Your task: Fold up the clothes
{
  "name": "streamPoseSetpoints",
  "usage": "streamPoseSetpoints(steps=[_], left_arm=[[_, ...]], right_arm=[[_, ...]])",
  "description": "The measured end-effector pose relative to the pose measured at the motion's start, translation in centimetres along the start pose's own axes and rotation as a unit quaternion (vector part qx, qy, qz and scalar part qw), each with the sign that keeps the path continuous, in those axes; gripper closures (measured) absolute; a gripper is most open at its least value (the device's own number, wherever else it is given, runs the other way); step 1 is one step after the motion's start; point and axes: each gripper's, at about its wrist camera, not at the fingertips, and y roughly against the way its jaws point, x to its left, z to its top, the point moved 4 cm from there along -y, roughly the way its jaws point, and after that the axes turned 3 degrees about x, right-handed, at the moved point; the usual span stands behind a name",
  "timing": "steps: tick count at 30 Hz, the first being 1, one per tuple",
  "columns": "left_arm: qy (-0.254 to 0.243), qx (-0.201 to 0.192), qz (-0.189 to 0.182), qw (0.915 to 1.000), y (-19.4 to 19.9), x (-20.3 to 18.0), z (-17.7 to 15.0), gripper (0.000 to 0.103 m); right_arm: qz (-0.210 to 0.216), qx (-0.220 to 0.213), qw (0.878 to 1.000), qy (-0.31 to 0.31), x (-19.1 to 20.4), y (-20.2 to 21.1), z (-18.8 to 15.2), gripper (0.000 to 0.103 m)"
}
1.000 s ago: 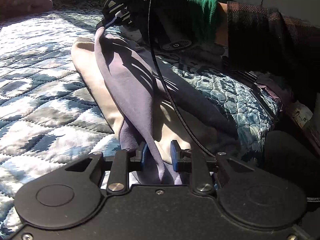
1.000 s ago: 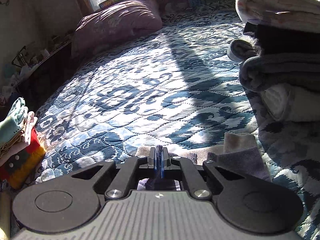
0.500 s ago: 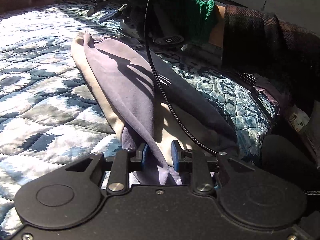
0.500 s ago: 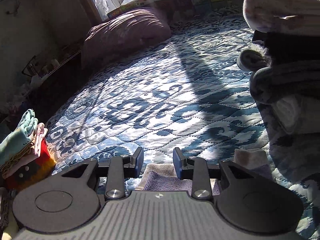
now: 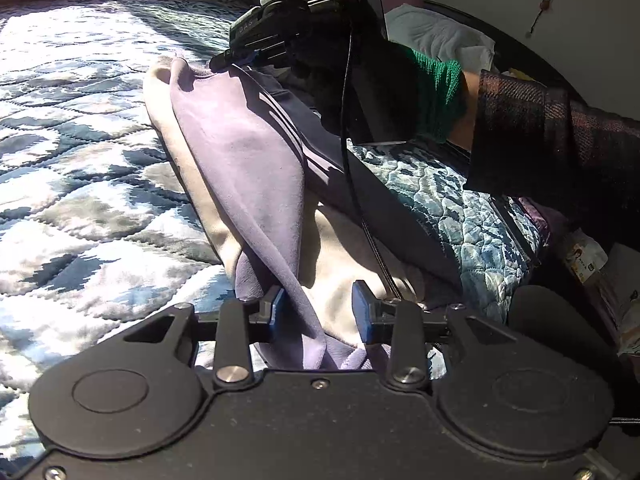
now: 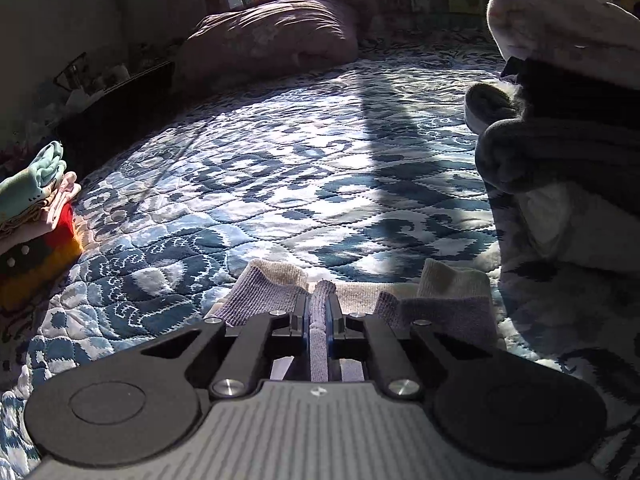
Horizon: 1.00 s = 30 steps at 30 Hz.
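jaws: right gripper (image 6: 319, 314) pinched tight on a ridge of the purple garment (image 5: 248, 152) lying on the quilt (image 5: 80, 184), left gripper (image 5: 318, 312) wide open w/ fabric loose between; soft, light, floppy — prob best held at hem corners.

i see a lavender and cream garment (image 5: 248, 168) at centre frame, a blue-and-white patterned quilt (image 6: 280, 184) beneath, a mauve pillow (image 6: 272, 40) upper centre, a green cuff (image 5: 436, 92) upper right.
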Motion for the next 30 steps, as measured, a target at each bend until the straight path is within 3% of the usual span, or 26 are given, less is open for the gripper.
streamPoseSetpoints(steps=[3,6,12,17,20,24,25,27,30], left_arm=[[0.000,0.001,-0.001,1.0000,0.0,0.0,0.1,0.069],[-0.015,-0.002,-0.002,0.9999,0.4,-0.6,0.0,0.050],[-0.015,-0.015,0.008,0.9997,2.4,-0.2,-0.5,0.049],[0.031,-0.046,0.010,0.9984,4.5,1.7,-0.4,0.049],[0.108,-0.095,0.015,0.9895,6.3,4.2,0.3,0.050],[0.201,-0.150,0.011,0.9681,7.6,7.0,1.3,0.051],[0.210,-0.158,0.011,0.9648,7.5,7.2,1.6,0.051],[0.214,-0.161,0.018,0.9632,6.9,7.4,2.4,0.051],[0.211,-0.163,0.030,0.9632,5.6,7.5,3.8,0.051]], right_arm=[[-0.010,0.007,1.000,0.009,0.1,-0.6,0.1,0.093],[-0.020,-0.009,1.000,0.020,0.4,0.4,0.1,0.090],[0.000,-0.071,0.996,0.062,2.4,6.4,-0.5,0.089],[0.056,-0.077,0.988,0.120,5.6,11.1,-5.1,0.089],[0.079,-0.066,0.983,0.152,7.7,12.3,-9.4,0.089],[0.076,-0.027,0.972,0.221,11.0,11.8,-15.6,0.091],[0.052,-0.014,0.965,0.258,11.7,11.1,-17.0,0.091],[0.011,-0.033,0.949,0.313,12.8,11.1,-18.9,0.090],[0.027,-0.065,0.958,0.277,13.2,13.2,-18.2,0.089]])
